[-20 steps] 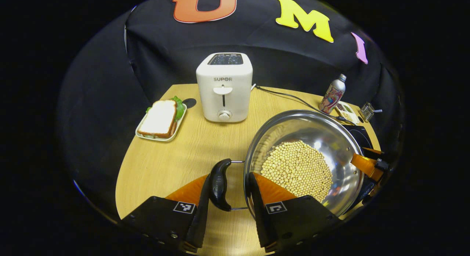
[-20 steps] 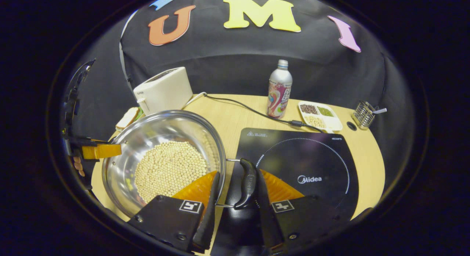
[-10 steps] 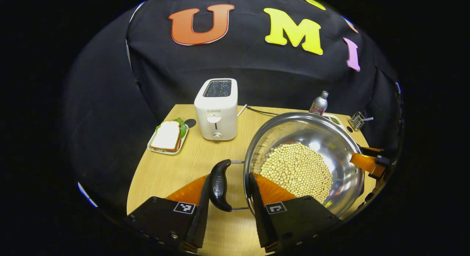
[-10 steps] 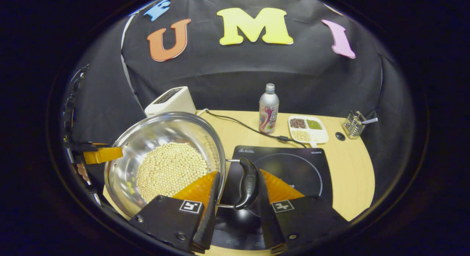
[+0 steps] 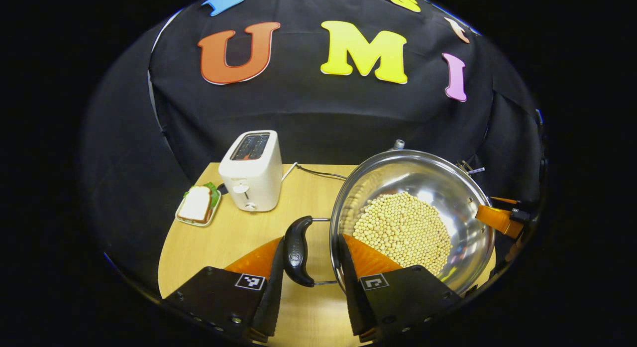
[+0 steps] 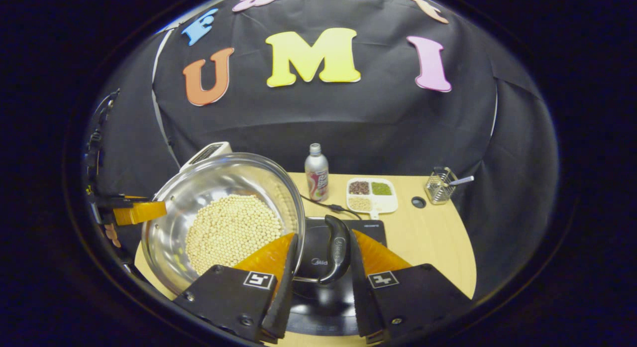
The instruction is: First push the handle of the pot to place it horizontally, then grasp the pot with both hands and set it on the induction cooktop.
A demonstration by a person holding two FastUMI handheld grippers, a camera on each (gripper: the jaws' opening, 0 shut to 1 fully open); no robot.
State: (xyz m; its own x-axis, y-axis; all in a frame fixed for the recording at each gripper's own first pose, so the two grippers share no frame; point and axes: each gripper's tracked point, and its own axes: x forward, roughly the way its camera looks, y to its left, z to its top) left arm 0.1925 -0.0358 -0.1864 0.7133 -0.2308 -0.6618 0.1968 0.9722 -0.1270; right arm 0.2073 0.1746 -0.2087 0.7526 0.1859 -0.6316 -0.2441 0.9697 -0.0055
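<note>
Over the table [image 5: 224,237] I'm carrying the pot [image 5: 413,212], both grippers [image 5: 308,267] [image 6: 318,272] clenched on its handles [image 5: 297,250]; next, lower onto the cooktop [image 6: 318,247] below.

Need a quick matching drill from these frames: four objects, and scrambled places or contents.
Things:
1. steel pot
2. white toaster
3. sandwich
4. divided white dish

Descriptions:
A. lies on a small tray left of the toaster
B. holds pale round beans, with a black handle on either side
C. three compartments with dark, green and pale contents
D. stands at the back of the wooden table with its slots up

Pairs: 1-B, 2-D, 3-A, 4-C
</note>
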